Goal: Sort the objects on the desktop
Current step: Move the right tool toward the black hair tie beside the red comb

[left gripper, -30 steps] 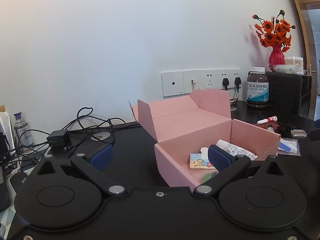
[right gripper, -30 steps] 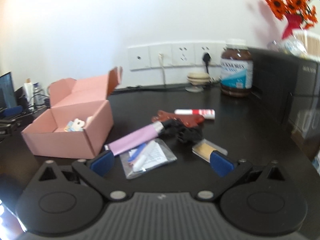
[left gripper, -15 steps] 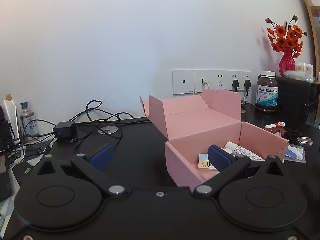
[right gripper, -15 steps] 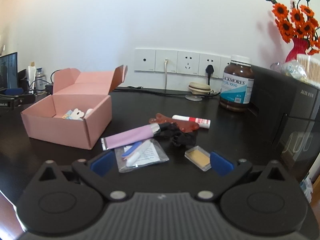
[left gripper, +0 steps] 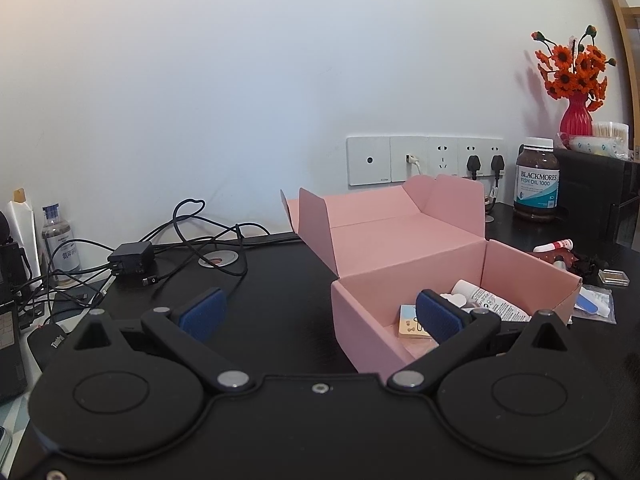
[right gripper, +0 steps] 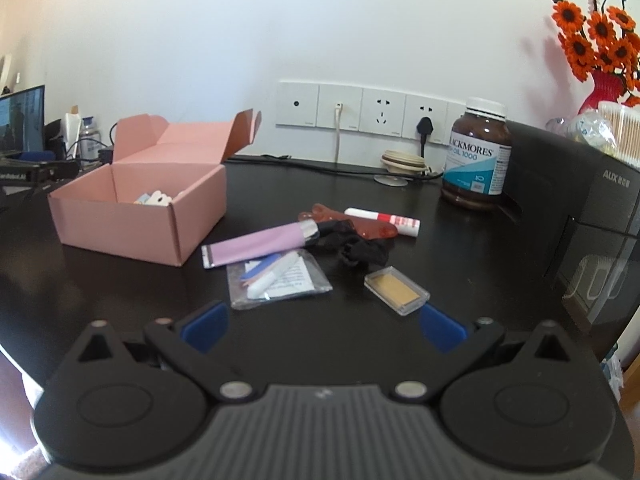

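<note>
The left hand-held gripper point(left gripper: 320, 312) fills the lower part of its frame with its blue-padded fingers point(left gripper: 202, 312) spread wide and nothing between them; its right finger overlaps the near wall of the pink box point(left gripper: 368, 320) at centre right. The box stands on the black bench point(left gripper: 272, 280) with its lid flaps up. Inside lie a white tube point(left gripper: 488, 300) and a small printed card point(left gripper: 410, 320), partly hidden behind that finger.

The right hand-held gripper point(right gripper: 322, 326) is likewise wide open and empty, low in its frame. Ahead of it, mid-frame, loose things are clustered on the bench: a clear bag point(right gripper: 280, 280) holding a white and a blue stick, a lilac tube point(right gripper: 260, 244) lying just above it, a small clear case point(right gripper: 396, 290) with a tan inside, a crumpled black item point(right gripper: 360, 250) that may be fabric, a reddish flat piece point(right gripper: 360, 224) and a red-and-white stick point(right gripper: 384, 218) beside it. The pink box sits at the left of this view, just beside the lilac tube's end. A brown supplement jar point(right gripper: 476, 160) stands at the upper right near the wall sockets point(right gripper: 360, 110).
</note>
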`<state>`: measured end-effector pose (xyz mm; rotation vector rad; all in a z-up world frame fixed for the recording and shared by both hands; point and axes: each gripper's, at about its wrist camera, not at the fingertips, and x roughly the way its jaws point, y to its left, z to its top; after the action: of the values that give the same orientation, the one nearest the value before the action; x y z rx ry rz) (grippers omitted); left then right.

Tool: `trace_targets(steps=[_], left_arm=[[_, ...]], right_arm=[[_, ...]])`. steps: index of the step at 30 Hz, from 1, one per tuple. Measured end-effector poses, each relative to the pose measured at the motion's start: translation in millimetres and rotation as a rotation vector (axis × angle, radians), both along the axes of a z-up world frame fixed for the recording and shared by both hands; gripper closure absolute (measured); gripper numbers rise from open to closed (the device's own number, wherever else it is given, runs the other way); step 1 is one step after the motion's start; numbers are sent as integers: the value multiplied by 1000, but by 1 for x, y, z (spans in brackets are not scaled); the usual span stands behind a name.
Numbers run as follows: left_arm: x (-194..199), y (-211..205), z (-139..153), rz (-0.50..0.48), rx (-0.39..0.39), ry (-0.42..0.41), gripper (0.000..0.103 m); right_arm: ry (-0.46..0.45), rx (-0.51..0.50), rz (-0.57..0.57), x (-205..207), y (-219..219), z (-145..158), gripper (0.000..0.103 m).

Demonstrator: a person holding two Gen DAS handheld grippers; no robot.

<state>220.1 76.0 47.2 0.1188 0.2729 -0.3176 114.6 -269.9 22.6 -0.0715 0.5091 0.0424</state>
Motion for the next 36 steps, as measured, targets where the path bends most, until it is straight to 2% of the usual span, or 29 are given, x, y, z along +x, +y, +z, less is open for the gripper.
trace_targets(steps=[10, 21, 29, 30, 36], left_arm=[[1, 2, 0, 11, -12, 6, 0], [1, 2, 0, 4, -11, 3, 0], [0, 1, 0, 7, -12, 0, 0], [0, 1, 0, 7, -12, 1, 0], [0, 1, 0, 10, -12, 1, 0]], right_arm=[[52, -19, 48, 4, -2, 4, 1], [51, -85, 82, 7, 6, 6, 1], [71, -70, 96, 17, 11, 8, 3], [65, -75, 92, 19, 11, 10, 3], [39, -106, 28, 47, -3, 18, 23]])
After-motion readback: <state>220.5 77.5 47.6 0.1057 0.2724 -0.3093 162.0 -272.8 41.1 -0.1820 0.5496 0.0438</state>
